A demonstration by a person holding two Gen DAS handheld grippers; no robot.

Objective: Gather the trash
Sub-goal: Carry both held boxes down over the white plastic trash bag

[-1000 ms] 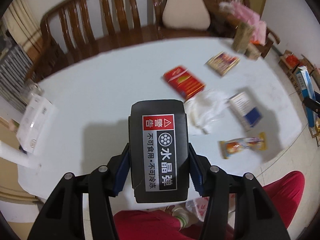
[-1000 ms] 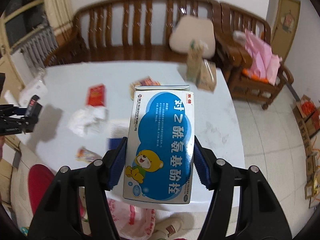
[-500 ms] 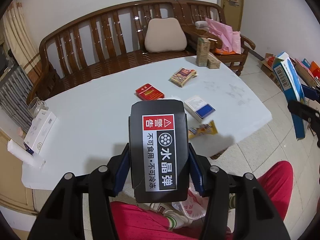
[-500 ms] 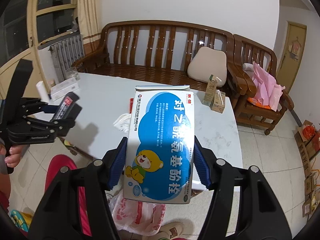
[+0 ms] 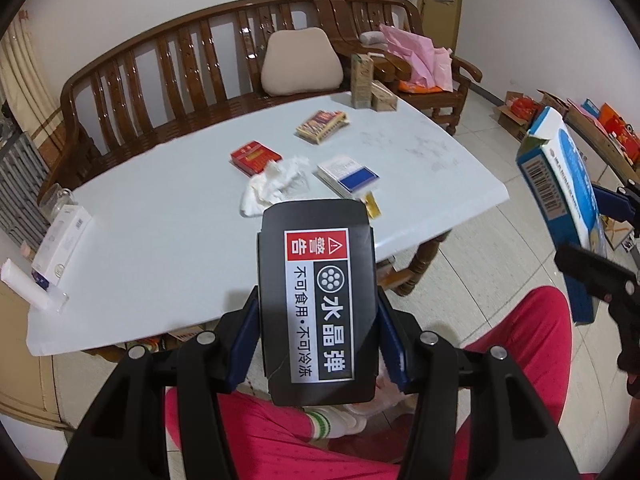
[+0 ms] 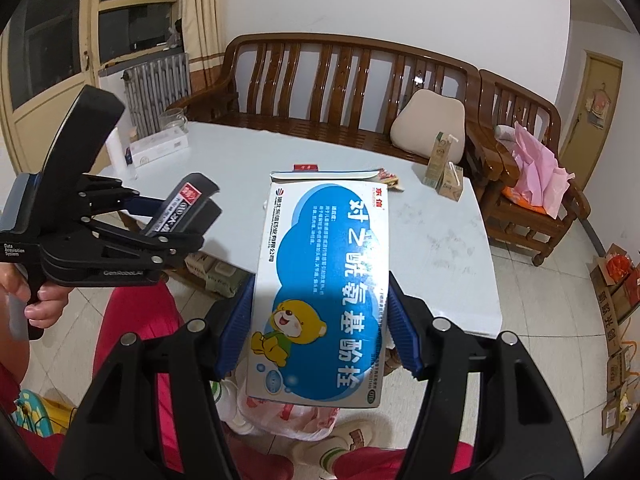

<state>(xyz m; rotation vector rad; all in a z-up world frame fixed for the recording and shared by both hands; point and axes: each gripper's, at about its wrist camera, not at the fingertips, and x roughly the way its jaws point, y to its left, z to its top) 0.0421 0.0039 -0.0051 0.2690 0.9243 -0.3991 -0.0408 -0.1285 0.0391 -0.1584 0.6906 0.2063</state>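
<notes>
My left gripper is shut on a black box with a red warning label, held off the table's near edge above red-clad legs. My right gripper is shut on a blue and white medicine box with a cartoon bear, held above a pink and white plastic bag on the floor. On the white table lie a crumpled tissue, a red pack, a blue and white box, a snack wrapper and a colourful packet.
Two cartons stand at the table's far corner. A white box, a tube and a glass jar sit at its left end. A wooden bench runs behind the table. Cardboard boxes line the right wall.
Both grippers have pulled back and up from the table with their boxes still held. They now hang beyond its near edge, over the legs and the bag.
</notes>
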